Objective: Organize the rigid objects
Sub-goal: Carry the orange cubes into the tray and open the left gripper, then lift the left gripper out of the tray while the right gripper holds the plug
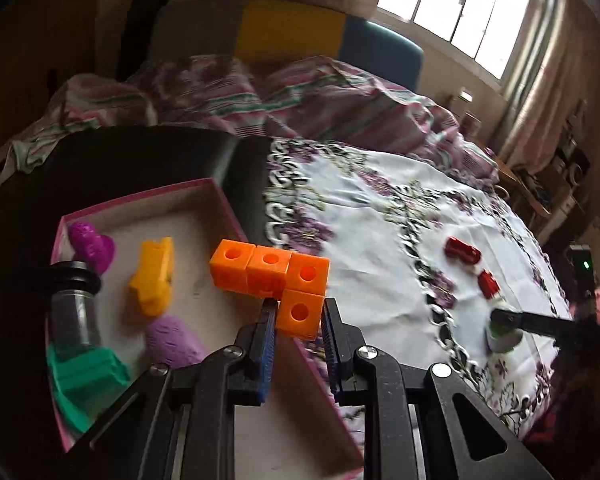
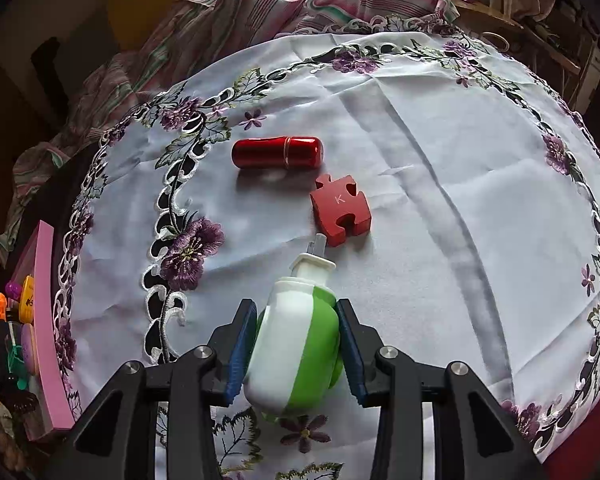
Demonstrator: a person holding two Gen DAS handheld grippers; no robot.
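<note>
The left gripper was clamped on the lowest cube of an orange linked-cube piece, held above the pink box's rim. The right gripper was clamped on a green-and-white bottle lying on the embroidered tablecloth, nozzle toward a red puzzle piece.

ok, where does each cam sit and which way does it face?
Left wrist: on the left tool, looking down past its fingers at orange cubes over the pink box.
Right wrist: on the right tool, looking down at the green-white bottle it grips.
Shared: box, bottle, red capsule, puzzle piece.
</note>
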